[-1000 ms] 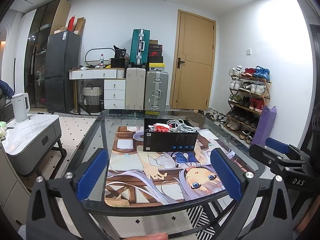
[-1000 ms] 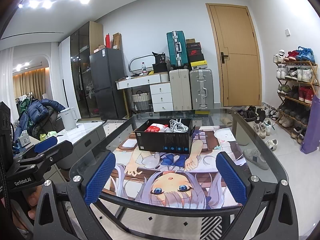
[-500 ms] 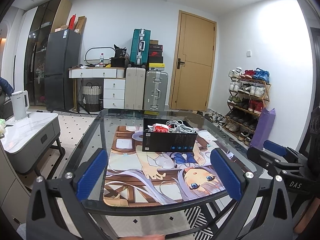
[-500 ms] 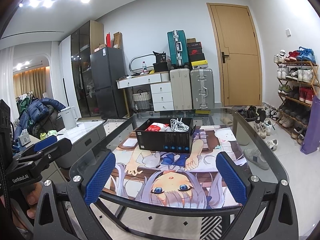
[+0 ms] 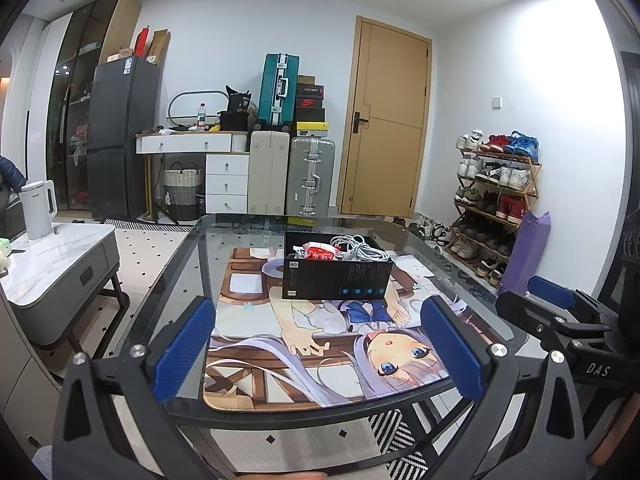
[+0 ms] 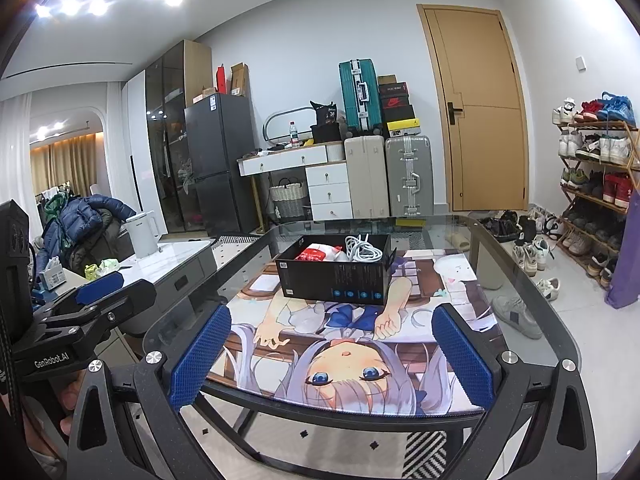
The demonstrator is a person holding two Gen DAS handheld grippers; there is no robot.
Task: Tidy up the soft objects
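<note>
Honestly, barely anything changed over the last second: both views just drifted slightly, and the black box [image 5: 336, 270] sat put, so no progress either way. Left fingers [image 5: 316, 346] and right fingers [image 6: 332, 354] were spread wide, holding nothing. Box sat ahead of both on the surface [image 5: 192, 280], red-and-white packet [image 6: 318, 252] and coiled white cable [image 6: 362, 250] inside.

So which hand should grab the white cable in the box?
Probably the right gripper. The cable lies at the box's right end, nearer that side. Both sets of jaws are open and empty, short of the box.
</note>
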